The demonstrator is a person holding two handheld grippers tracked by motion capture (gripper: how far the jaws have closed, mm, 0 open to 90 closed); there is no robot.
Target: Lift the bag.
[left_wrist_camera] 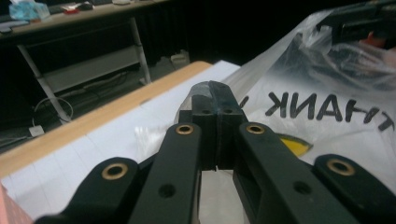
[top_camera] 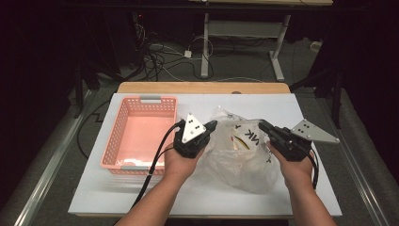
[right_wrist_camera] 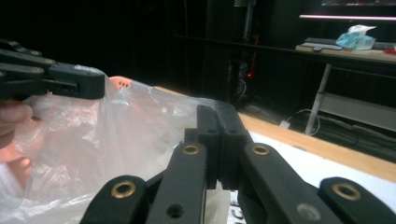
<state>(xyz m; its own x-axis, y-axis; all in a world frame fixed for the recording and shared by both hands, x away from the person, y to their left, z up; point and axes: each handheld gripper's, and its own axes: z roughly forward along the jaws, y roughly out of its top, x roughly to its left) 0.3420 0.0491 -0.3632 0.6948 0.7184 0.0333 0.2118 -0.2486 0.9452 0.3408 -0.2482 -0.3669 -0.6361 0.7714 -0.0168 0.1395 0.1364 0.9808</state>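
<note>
A clear plastic bag (top_camera: 244,160) printed with black "THANK YOU" letters lies crumpled on the white table top (top_camera: 211,197), its upper part pulled up between my two grippers. My left gripper (top_camera: 213,125) is shut at the bag's left top edge, and thin film wraps its tips (left_wrist_camera: 215,91). My right gripper (top_camera: 261,124) is shut at the bag's right top edge, where the film (right_wrist_camera: 116,130) runs up against its tips (right_wrist_camera: 219,109). Something yellow and white shows inside the bag (left_wrist_camera: 327,70).
A pink slotted basket (top_camera: 141,100) stands on the table just left of my left hand, with nothing seen in it. The table's far edge is a wooden strip (top_camera: 202,87). Beyond it are a desk frame (top_camera: 244,28) and loose cables on the dark floor.
</note>
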